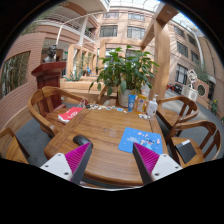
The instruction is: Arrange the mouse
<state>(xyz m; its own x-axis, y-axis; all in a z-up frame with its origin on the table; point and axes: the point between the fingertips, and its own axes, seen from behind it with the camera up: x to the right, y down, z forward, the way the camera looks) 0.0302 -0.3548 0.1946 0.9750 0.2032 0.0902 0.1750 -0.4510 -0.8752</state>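
Observation:
My gripper (112, 160) is open above the near edge of a round wooden table (100, 130), with nothing between its pink pads. A blue mouse pad (138, 139) lies flat on the table just ahead of the right finger (148, 160), with small pale marks on its top. The left finger (76, 158) hangs over bare wood. I cannot make out a mouse for certain; a dark shape (187, 150) sits to the right of the pad, at the table's rim.
A red flat item (70, 114) lies at the table's far left. Two bottles (131, 101) (152, 105) stand at the far side in front of a large potted plant (125, 70). Wooden chairs (45, 98) (190, 125) ring the table.

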